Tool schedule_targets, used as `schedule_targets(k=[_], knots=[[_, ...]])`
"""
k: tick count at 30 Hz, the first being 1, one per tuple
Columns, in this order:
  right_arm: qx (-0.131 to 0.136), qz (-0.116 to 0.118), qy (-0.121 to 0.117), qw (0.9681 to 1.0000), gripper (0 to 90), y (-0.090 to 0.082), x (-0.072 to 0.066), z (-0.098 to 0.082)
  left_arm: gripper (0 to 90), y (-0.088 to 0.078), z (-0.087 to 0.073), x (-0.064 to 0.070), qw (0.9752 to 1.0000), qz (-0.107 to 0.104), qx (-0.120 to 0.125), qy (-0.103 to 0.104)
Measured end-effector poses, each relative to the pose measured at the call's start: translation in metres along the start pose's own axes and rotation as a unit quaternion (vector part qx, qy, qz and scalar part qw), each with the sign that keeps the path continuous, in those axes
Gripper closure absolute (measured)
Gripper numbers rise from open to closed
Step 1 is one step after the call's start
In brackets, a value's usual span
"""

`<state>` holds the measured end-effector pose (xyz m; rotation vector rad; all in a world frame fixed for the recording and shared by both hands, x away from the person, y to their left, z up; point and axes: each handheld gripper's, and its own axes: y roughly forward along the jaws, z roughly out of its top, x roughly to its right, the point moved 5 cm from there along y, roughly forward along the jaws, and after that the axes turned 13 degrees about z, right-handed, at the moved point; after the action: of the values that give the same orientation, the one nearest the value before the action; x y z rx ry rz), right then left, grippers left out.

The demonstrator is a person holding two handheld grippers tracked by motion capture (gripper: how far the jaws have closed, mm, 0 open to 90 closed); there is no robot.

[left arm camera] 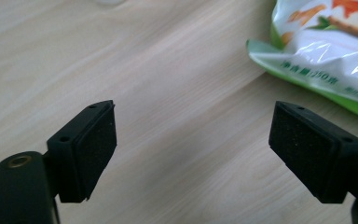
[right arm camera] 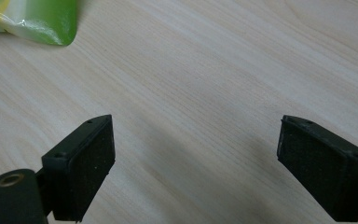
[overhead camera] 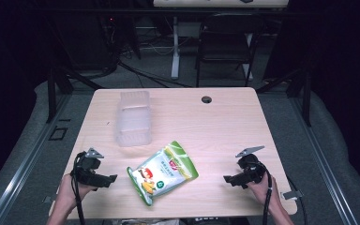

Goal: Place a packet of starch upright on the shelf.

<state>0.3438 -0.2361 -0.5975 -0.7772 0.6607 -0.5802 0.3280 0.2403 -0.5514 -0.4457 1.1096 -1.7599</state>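
Light wooden rectangular bench (overhead camera: 225,122) seen from above, with a small round dark grommet hole (overhead camera: 206,99) near its 12 o'clock edge. Green-and-white glossy plastic snack bag (overhead camera: 162,171) lying flat, a little toward 6 o'clock of the bench's middle, long axis running from 7 o'clock to 1 o'clock. Clear ribbed plastic container (overhead camera: 133,118) resting at about 11 o'clock from the bag, apart from it.

Left black tongs (overhead camera: 111,177) held in a hand (overhead camera: 69,188) at 9 o'clock of the bag, tips pointing toward it, just beside its lower end but not touching. In the left gripper view, left tongs (left arm camera: 192,144) spread wide apart, nothing between the pads (left arm camera: 95,147), bare wood beneath; bag corner (left arm camera: 324,51) at 1 o'clock.

Right black tongs (overhead camera: 227,179) held in a hand (overhead camera: 262,187) at 3 o'clock of the bag, tips aimed toward it, clear of its edge. In the right gripper view, right tongs (right arm camera: 196,158) likewise wide open and empty, pads (right arm camera: 95,163) over bare wood; green bag edge (right arm camera: 32,18) at 11 o'clock.

Dark folding chair (overhead camera: 227,42) and white leg of another table (overhead camera: 175,47) beyond the bench at 12 o'clock.
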Motion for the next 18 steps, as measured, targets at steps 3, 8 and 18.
schedule_targets(k=[3, 8, 18], knots=[[-0.001, 0.003, 0.0, 1.0, 10.8, 0.0, 0.0, 0.0, 20.8, -0.002, 0.007, 0.005, 0.9999, 0.007, 0.014, 0.007], [-0.002, 0.001, 0.0, 1.0, 10.8, 0.001, 0.0, 0.0, 31.0, -0.004, 0.028, 0.02, 0.9989, 0.006, 0.036, 0.031], [-0.005, 0.002, -0.001, 1.0, 10.9, 0.001, -0.001, 0.001, 29.2, 0.011, 0.058, 0.042, 0.9972, -0.042, 0.037, 0.049]])
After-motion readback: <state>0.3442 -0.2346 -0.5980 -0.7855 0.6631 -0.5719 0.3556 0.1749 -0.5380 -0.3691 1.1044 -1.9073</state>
